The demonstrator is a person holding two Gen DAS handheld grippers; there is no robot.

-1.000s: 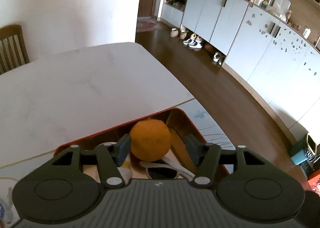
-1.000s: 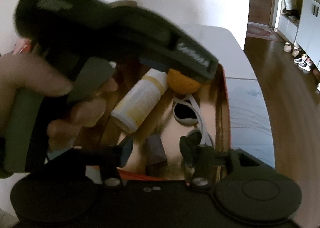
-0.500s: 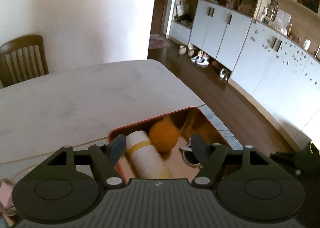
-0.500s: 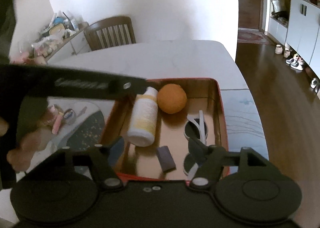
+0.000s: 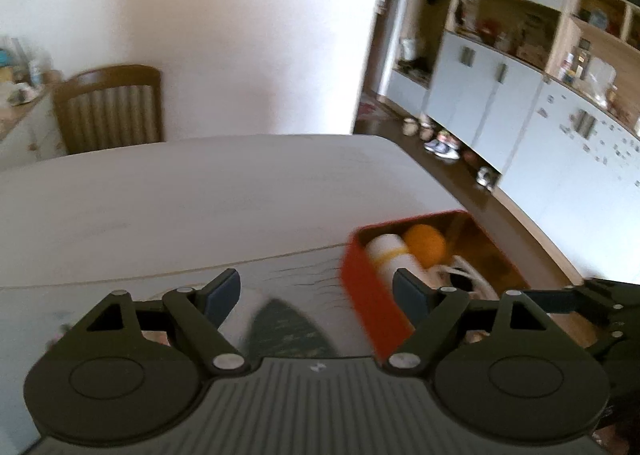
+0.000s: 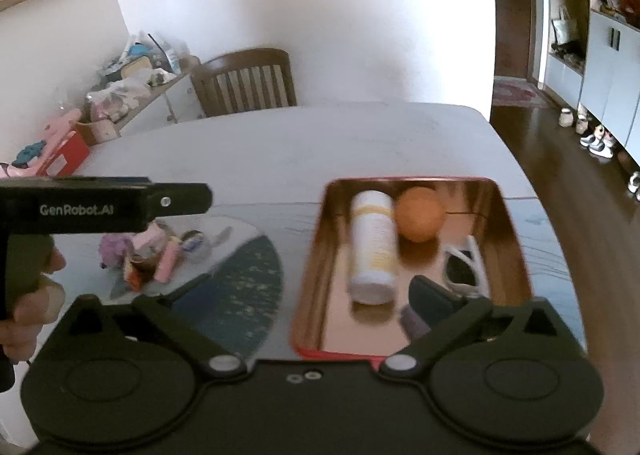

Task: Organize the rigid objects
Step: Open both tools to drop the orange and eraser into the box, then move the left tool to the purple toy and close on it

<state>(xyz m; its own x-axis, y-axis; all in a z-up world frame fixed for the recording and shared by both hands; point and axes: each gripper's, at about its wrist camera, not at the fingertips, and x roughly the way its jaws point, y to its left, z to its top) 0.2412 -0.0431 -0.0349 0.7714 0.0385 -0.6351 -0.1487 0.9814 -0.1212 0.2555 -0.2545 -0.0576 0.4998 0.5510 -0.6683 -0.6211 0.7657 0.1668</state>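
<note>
Red tray (image 6: 516,255) sits near the table's right edge, its far wall well short of the far edge. Table (image 6: 280,143) is bare from the tray's far wall out to the wooden chair (image 6: 244,83), so there's lots of free room there. Left of the tray is a round dark mat (image 6: 240,287), then a small clutter of pink and purple items (image 6: 148,255) further left.

Inside the tray:
- white bottle (image 6: 374,251) lying down, long axis running near-to-far, flat end toward the camera, along the left wall
- orange ball (image 6: 420,215) just right of the bottle's far end, touching or nearly touching; can't tell which
- white-framed sunglasses (image 6: 466,267) at the right side, partly behind the right finger
- small dark block (image 6: 414,323) at the near end, blurred

Left gripper (image 5: 316,291): jaws wide and have just been opening, nothing between the pads. It's over the mat (image 5: 288,327), with the tray (image 5: 372,311) off to its right. Bottle (image 5: 390,255) and ball (image 5: 425,249) are visible past the tray wall.

Right gripper (image 6: 316,291): jaws spread fully and have just been opening, empty, over the tray's near-left corner. Left finger is hard to make out against the mat. Other gripper's black body (image 6: 104,207) is at far left, with a hand (image 6: 36,295) on its grip.
</note>
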